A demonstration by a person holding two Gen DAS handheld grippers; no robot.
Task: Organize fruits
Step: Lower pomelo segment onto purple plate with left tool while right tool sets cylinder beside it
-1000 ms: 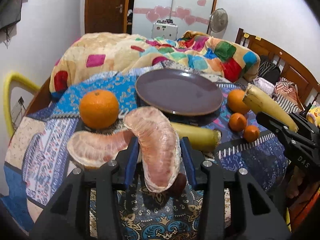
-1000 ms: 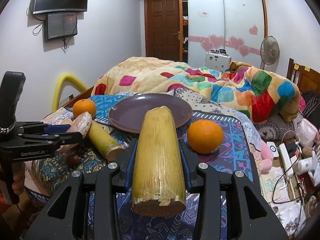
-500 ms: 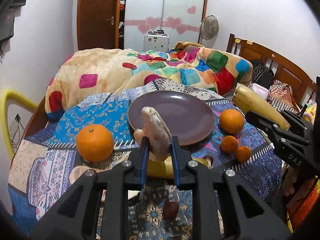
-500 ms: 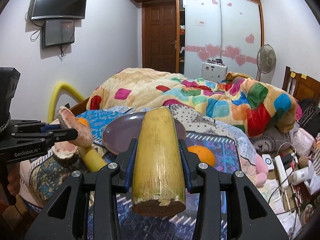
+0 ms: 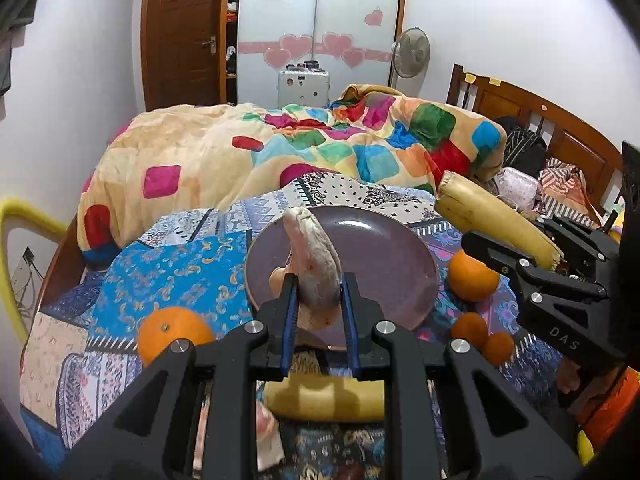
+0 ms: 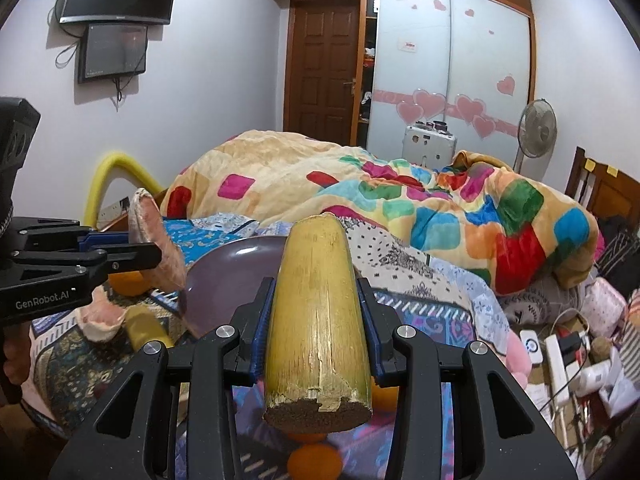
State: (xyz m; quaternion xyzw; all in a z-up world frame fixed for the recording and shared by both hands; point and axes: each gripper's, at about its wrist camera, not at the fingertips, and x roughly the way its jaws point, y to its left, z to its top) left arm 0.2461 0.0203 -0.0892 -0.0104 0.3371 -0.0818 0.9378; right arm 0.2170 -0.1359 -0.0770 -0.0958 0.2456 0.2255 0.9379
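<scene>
My left gripper (image 5: 318,296) is shut on a pink peeled pomelo segment (image 5: 314,264) and holds it above the near rim of the purple plate (image 5: 392,256). It also shows in the right wrist view (image 6: 154,240). My right gripper (image 6: 316,316) is shut on a yellow sugarcane piece (image 6: 316,320), held in the air to the right of the plate (image 6: 232,264). It shows in the left wrist view (image 5: 492,216). A second sugarcane piece (image 5: 324,400) and a second pomelo segment (image 5: 266,428) lie on the cloth below my left gripper.
A large orange (image 5: 172,334) sits left of the plate, another (image 5: 472,278) to its right, with two small oranges (image 5: 482,336) nearer. A colourful quilt (image 5: 280,152) is bunched behind. A wooden headboard (image 5: 540,120) stands at right.
My left gripper closed on the pomelo segment, lifted it off the cloth and carried it up over the plate's near rim. My right gripper rose slightly with the sugarcane.
</scene>
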